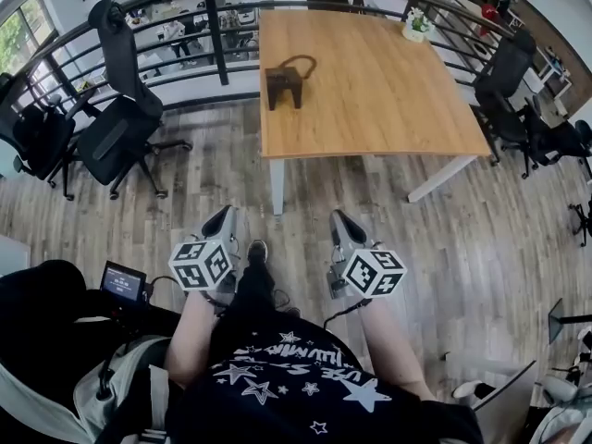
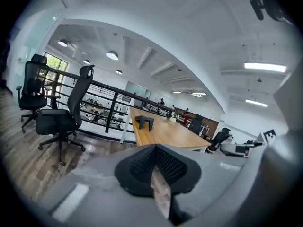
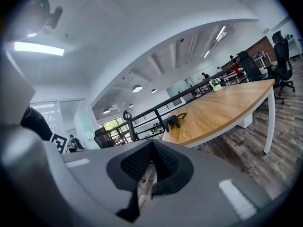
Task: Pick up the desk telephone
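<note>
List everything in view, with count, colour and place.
telephone: one, dark, left side of the table, cord looped behind it
table: one, light wood top, white legs, ahead of the person
potted plant: one, white pot, table's far right corner
office chairs: at least four, black, two left of the table, two right
railing: one, black, behind the table
small screen: one, lit, lower left
floor: grey-brown planks
left hand-held gripper: one, grey, shut, empty
right hand-held gripper: one, grey, shut, empty
</note>
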